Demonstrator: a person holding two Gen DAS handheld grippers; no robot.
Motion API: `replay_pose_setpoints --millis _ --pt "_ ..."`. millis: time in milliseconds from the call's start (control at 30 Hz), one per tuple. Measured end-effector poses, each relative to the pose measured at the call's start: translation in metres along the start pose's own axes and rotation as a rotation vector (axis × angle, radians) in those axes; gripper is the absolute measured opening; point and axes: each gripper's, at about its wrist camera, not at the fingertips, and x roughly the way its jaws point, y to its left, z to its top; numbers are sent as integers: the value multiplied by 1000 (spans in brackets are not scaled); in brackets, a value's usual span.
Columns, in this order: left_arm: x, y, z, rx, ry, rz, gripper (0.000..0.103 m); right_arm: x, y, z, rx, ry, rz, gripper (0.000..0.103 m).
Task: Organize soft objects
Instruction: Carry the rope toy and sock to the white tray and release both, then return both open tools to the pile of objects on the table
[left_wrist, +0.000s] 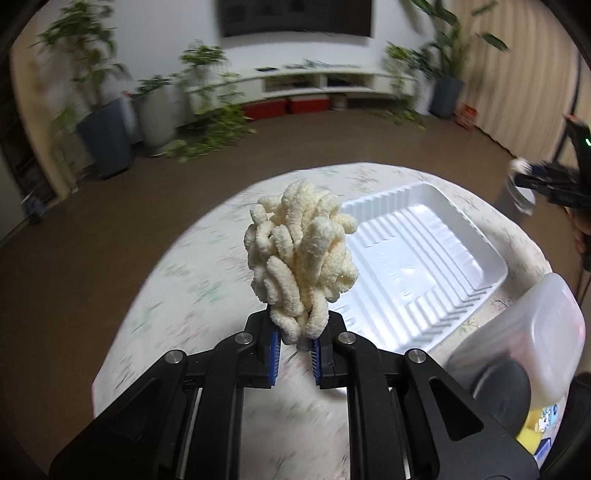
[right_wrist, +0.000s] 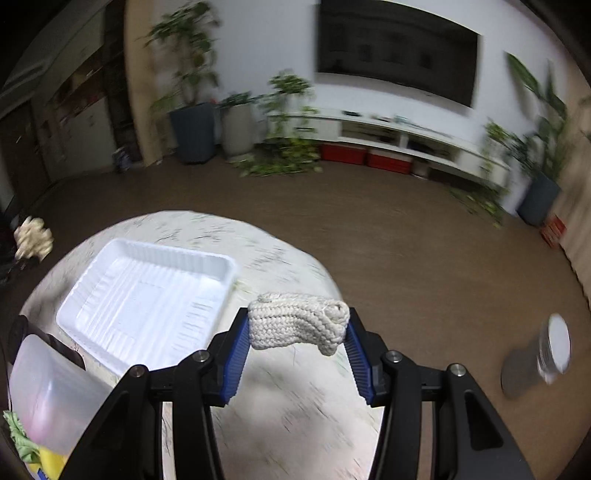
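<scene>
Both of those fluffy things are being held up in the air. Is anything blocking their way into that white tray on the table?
Nothing visible does. The white tray lies open and bare on the table. The chenille bundle in the left gripper and the knitted roll in the right gripper have clear paths.

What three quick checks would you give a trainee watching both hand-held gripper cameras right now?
1. True or false: the white tray already holds a soft object.
2. Multiple choice: what is the left hand-held gripper clamped on? A) a fluffy cream chenille bundle B) a yellow sponge C) a green cloth
3. Fill in: the right hand-held gripper holds a knitted ______-coloured piece crosswise between its blue pads.

Key:
1. False. The tray looks empty in both views.
2. A, the chenille bundle, gripped at its lower end and standing above the fingers.
3. Cream (off-white): the knitted piece spans the gap between the pads.
</scene>
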Motion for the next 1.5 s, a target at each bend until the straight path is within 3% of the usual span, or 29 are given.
replay_pose_setpoints --millis 200,467,733,967,1033,1133,1200,1500 --pt "42 -25 8 104 73 -106 11 45 58 17 -139 48 97 52" --pt "79 -33 1 171 173 -120 12 90 111 14 -263 141 161 52" --pt "95 -35 -2 169 204 -98 15 119 116 4 -290 206 130 54" --pt "101 -29 5 127 202 -101 17 121 116 -1 -298 198 121 55" --pt "101 -28 6 121 202 -97 21 122 116 -1 -294 192 118 59" --pt "99 -27 8 112 188 -90 36 120 115 -1 -289 182 114 69" --pt "95 -25 8 96 171 -105 51 115 115 -1 -290 164 112 70" --pt "65 -5 15 23 74 -118 60 91 101 7 -252 75 122 71"
